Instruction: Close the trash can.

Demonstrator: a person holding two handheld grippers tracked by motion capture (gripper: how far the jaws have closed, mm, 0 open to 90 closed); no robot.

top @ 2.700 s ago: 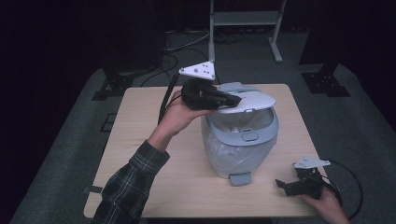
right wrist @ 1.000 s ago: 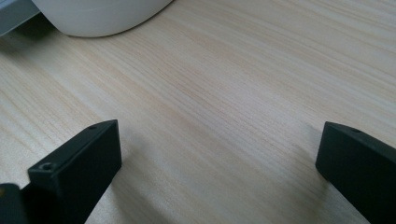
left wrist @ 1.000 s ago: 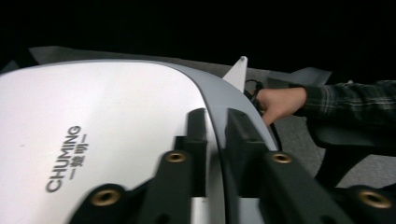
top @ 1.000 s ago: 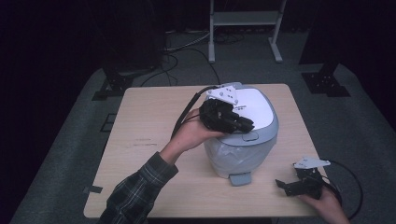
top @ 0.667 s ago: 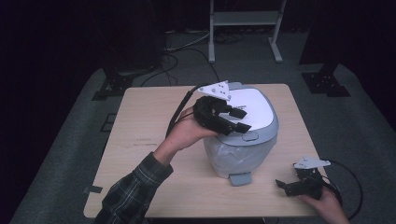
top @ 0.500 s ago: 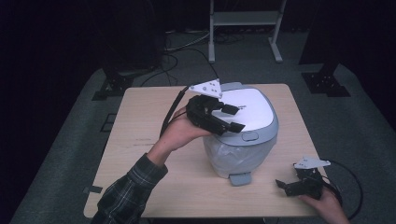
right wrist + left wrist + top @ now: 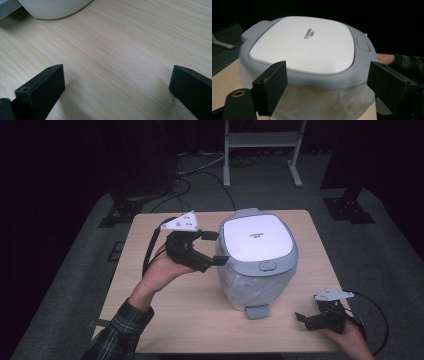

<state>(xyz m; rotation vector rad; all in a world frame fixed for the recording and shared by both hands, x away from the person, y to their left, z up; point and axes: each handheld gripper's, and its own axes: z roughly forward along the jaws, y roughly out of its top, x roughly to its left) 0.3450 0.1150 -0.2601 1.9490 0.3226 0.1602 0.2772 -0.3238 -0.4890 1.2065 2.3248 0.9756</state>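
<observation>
Lid shut on bin; left gripper at its 9 o'clock, fingers just spreading, nothing between. Right gripper idle on counter, fingers spread. Next, likely: pull left clear.

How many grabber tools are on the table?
2. The left gripper is beside the bin's lid, fingers open. The right gripper rests near the table's front right corner, open.

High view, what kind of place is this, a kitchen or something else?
Probably a lab or recording studio, not a kitchen: a lone wooden table on grey carpet, dark surroundings, cables trailing across the floor, and black stand bases around it.
</observation>
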